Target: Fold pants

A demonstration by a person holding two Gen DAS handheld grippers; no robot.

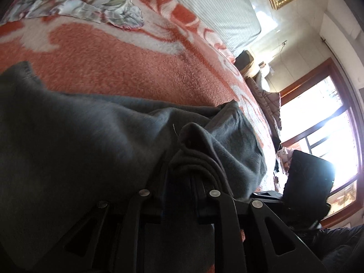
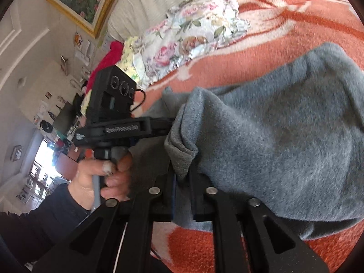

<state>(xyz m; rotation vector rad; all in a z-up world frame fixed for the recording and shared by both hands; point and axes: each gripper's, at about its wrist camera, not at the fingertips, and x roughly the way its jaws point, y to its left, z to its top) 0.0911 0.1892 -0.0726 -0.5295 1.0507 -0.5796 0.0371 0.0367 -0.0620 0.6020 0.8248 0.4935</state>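
- The grey fleece pants [image 1: 95,136] are lying in loose folds across an orange and white patterned blanket [image 1: 127,61] on a bed, with one bunched edge lifted toward the cameras.
- The left gripper [image 1: 182,170] is pinching a rolled, thick hem of the pants between its black fingers; the jaws are standing almost closed with cloth pressed between them.
- In the right wrist view, the right gripper [image 2: 183,177] is clamping a folded corner of the same pants [image 2: 273,136], its jaws nearly together with the fabric wedged in the narrow gap.
- Also in that view, the other gripper [image 2: 127,127] is showing from the side, its tip buried in the cloth just beside the right gripper's hold, and a hand [image 2: 102,175] in a dark sleeve [image 2: 45,223] is wrapping around its handle.
- A floral quilt [image 2: 193,36] is lying crumpled at the far side of the blanket [image 2: 261,45], near a striped headboard cushion [image 1: 216,11].
- A gold-framed painting [image 2: 79,0] is hanging on the wall behind the bed.
- A bright window [image 1: 329,125] with a wooden frame is glaring on the right edge of the left wrist view.
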